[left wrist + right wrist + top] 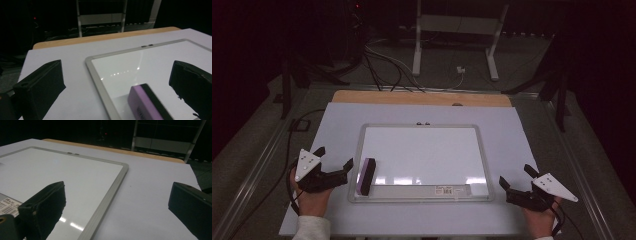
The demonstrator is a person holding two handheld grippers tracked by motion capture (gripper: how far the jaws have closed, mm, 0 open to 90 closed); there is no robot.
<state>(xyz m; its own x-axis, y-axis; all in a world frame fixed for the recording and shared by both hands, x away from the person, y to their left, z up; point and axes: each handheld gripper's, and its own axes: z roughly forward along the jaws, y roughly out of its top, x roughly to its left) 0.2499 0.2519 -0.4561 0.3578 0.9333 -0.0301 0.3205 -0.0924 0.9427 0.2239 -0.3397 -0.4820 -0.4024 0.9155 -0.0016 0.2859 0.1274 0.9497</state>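
Left gripper (334,160), jaws spread wide and empty, sits just beside a purple-and-black block eraser (366,176) lying at the near-left corner of a silver-framed whiteboard (484,165). The eraser looks light and probably soft-backed; its long sides offer the hold. Right gripper (517,176) rests open, empty, with bare white tabletop (512,135) around it.
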